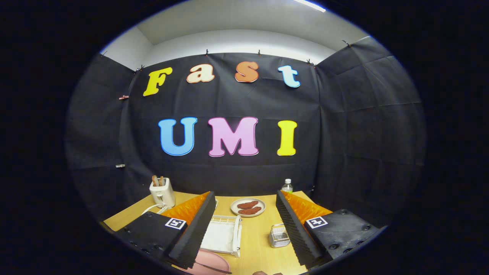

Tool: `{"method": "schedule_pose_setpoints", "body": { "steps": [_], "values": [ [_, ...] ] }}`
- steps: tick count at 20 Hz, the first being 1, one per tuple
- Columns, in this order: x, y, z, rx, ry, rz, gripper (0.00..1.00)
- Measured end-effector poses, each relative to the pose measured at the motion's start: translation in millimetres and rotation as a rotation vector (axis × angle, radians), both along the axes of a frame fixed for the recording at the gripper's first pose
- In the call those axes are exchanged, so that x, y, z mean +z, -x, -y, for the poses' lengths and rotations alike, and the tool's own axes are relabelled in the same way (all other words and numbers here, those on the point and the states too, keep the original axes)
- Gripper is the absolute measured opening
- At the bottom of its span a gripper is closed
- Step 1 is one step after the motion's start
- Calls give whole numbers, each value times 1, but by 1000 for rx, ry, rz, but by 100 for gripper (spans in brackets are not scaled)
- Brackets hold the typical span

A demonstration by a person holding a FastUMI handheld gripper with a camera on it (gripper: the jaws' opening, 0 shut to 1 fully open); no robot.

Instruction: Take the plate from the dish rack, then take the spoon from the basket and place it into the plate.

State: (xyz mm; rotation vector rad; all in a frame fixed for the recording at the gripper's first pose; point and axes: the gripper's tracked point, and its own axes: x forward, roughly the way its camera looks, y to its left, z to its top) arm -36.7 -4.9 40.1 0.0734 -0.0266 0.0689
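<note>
My gripper point(245, 195) is held above the wooden table point(259, 248), open, with nothing between its widely spread fingers. A white dish rack point(222, 235) lies flat on the table beside the left finger. Nearer to me than the rack, partly hidden by that finger, sits a pink plate point(211, 262). A thin dark utensil point(214, 268), which looks like the spoon, lies across it. A small metal wire basket point(279, 236) stands against the right finger's inner side; I cannot tell what it holds.
Beyond the fingers, a pale plate with two brown sausages point(248, 207) sits mid-table. A white toaster point(162, 192) stands at the back left, its cord trailing. A water bottle point(287, 186) stands at the back right by the black cloth wall.
</note>
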Motion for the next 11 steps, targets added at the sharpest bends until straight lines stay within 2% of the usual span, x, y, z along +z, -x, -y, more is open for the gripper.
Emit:
{"method": "schedule_pose_setpoints", "body": {
  "steps": [4,11],
  "values": [
    [2,8,17,-51,1,5,98],
    [10,1,10,-42,-48,14,98]
  ]
}}
